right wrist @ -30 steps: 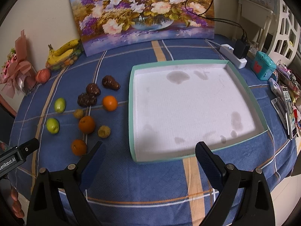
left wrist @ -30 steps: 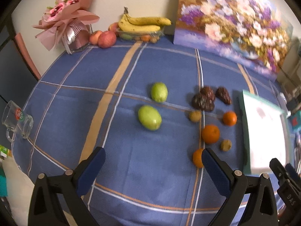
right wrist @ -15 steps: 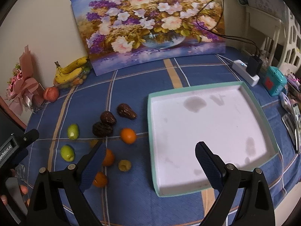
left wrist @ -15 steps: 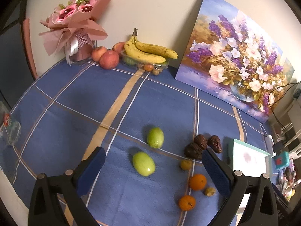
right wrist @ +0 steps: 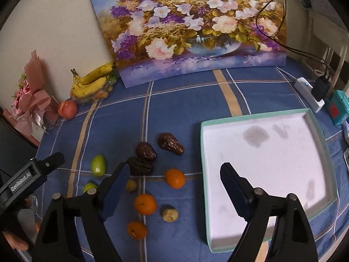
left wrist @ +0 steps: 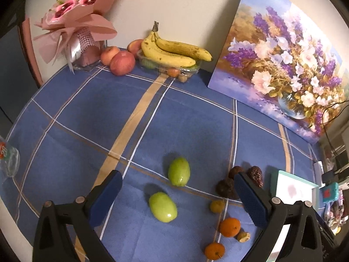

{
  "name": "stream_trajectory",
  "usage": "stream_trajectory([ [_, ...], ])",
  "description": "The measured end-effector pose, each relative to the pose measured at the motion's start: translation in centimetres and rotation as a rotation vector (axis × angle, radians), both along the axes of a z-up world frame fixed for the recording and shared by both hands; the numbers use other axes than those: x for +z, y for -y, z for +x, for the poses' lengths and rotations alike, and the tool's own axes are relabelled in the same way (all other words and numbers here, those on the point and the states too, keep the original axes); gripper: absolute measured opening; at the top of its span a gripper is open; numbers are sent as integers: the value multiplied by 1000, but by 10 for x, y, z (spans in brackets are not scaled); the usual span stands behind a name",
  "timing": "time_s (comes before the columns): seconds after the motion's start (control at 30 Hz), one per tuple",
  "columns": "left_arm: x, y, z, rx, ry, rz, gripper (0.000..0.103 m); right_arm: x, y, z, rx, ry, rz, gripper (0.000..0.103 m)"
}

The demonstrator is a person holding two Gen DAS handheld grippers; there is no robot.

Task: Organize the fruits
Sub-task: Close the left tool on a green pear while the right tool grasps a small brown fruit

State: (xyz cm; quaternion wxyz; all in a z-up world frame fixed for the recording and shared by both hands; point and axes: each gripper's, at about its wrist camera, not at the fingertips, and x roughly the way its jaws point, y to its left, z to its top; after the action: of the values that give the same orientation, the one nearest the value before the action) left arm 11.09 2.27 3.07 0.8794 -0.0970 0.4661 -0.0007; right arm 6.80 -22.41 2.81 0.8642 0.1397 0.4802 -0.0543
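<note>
step: approach, nothing picked | left tongs (left wrist: 177,198) apart, empty | right tongs (right wrist: 172,187) closing, empty | next: grasp round orange tangerine (right wrist: 174,178), carry to shallow teal-rimmed white tray (right wrist: 320,131)

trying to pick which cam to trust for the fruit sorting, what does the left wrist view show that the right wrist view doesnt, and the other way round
Only the left wrist view: the left gripper open over two green fruits, and a glass at the table edge.
Only the right wrist view: the right gripper, jaws closing on nothing, and the whole tray, holding no fruit.
Both: oranges, dark fruits, bananas, the painting.
</note>
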Motion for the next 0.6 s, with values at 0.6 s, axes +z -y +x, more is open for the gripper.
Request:
stream_trajectory([
  [0.6, -77, -2, 11, 10, -261, -52, 75, -65, -7, -13, 36, -214, 57, 42],
])
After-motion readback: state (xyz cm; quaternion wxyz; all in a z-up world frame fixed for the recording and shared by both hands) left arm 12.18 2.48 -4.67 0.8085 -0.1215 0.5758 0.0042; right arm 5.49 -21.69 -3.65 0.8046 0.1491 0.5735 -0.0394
